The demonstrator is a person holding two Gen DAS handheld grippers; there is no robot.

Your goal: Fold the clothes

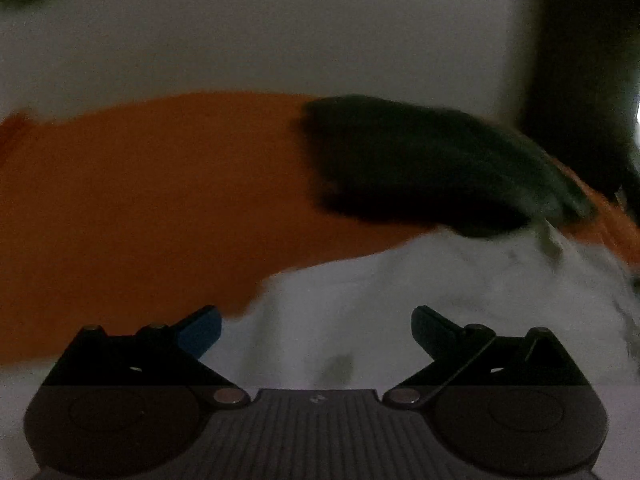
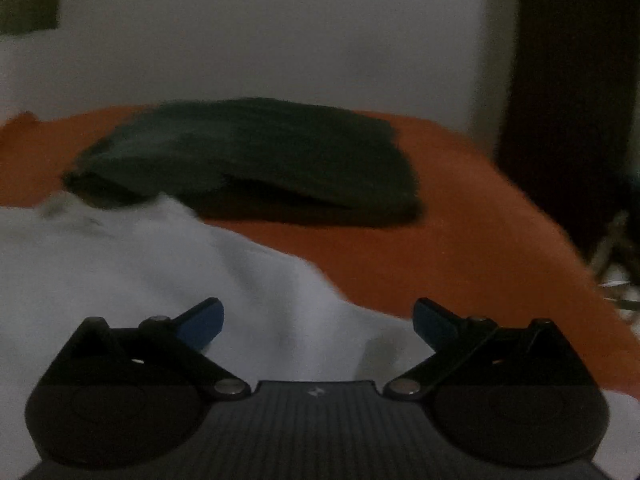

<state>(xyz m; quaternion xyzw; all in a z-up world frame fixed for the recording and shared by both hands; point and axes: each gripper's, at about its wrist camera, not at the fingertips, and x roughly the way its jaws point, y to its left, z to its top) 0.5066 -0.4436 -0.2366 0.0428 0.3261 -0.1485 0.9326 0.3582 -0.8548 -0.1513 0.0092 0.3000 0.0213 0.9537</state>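
A white garment point(image 1: 400, 300) lies rumpled on an orange bed cover point(image 1: 140, 200). My left gripper point(image 1: 316, 330) hovers over the white cloth with its jaws wide open and nothing between them. A dark folded garment point(image 1: 420, 160) rests beyond it, to the right. In the right wrist view the same white garment point(image 2: 140, 272) spreads across the lower left. My right gripper point(image 2: 318, 322) is open above its edge and holds nothing. The dark folded garment point(image 2: 260, 160) lies flat on the orange cover point(image 2: 460, 240) further back. Both views are dim and blurred.
A pale wall point(image 2: 260, 32) rises behind the bed. Something tall and dark, perhaps a door or wardrobe point(image 2: 568, 100), stands at the right. The bed's right edge point(image 2: 580, 272) drops off near blurred objects on the floor.
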